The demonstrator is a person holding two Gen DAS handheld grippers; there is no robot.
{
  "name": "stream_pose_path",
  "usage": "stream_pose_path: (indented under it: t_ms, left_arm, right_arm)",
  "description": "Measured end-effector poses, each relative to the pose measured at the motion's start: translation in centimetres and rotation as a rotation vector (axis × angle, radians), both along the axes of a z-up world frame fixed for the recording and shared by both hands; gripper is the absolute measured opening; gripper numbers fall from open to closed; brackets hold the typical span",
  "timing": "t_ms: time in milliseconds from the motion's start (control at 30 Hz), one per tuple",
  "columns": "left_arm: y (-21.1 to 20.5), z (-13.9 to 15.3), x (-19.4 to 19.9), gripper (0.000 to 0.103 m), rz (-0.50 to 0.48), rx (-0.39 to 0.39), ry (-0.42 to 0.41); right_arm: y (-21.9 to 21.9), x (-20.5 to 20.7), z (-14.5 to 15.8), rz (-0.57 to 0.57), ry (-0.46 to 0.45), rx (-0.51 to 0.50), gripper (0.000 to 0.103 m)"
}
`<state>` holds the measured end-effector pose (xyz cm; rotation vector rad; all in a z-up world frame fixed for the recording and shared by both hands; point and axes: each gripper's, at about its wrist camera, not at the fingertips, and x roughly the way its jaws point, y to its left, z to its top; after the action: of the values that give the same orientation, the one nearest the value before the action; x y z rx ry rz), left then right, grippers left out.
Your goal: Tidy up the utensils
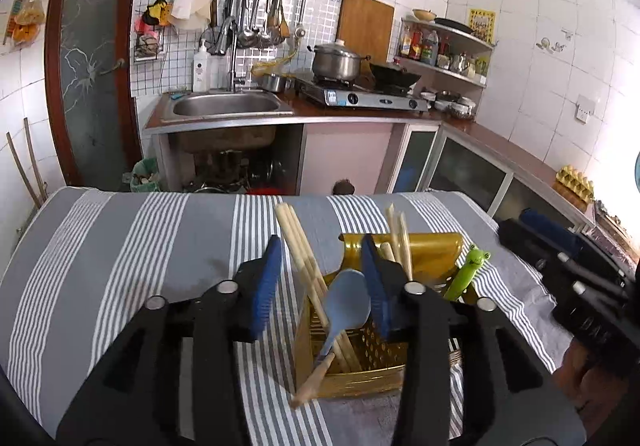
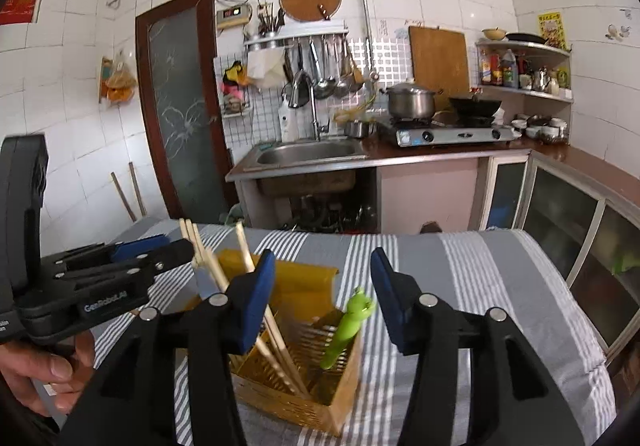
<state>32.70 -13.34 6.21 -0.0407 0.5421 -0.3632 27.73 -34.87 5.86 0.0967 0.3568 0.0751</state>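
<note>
A yellow perforated utensil holder [image 1: 372,354] stands on the striped cloth; it also shows in the right wrist view [image 2: 304,386]. In it stand several wooden chopsticks [image 1: 300,246], a blue spoon [image 1: 346,304] and a green frog-headed utensil [image 1: 466,274]. The chopsticks [image 2: 276,330] and the frog utensil [image 2: 348,326] also show in the right wrist view. My left gripper [image 1: 320,274] is open just above the holder, its jaws either side of the chopsticks and spoon. My right gripper [image 2: 322,282] is open above the holder, empty.
The table has a grey and white striped cloth [image 1: 140,246]. Behind it are a sink [image 1: 226,104], a gas stove [image 1: 360,94] with a pot, shelves and glass-front cabinets [image 1: 468,170]. The right gripper's body [image 1: 572,266] sits at the table's right edge.
</note>
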Motion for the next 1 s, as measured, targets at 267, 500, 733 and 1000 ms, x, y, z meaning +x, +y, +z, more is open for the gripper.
stream_pose_path:
  t_ms: [267,500,733,1000]
  left_arm:
    - [3.7,3.2,-6.2,0.086,0.081,0.024,-0.160]
    - [7.7,1.3,-14.8,0.098,0.213,0.074,-0.279]
    - [9.8,-6.2,-22.4,0.098,0.292,0.146,-0.321]
    - [9.8,-9.6,-26.3,0.098,0.270,0.113,-0.342]
  right_arm:
    - [-1.1,-6.5,3.2,-0.055,-0.099,-0.042,0.062]
    - [-0.7,-15.3,2.0,-0.103,-0.151,-0.079,0.083]
    - [0.8,-23.0,-5.6,-0.138,-0.161,-0.084,0.085]
    - [1.0,-25.8,-10.4,-0.174,-0.151,-0.093,0.085]
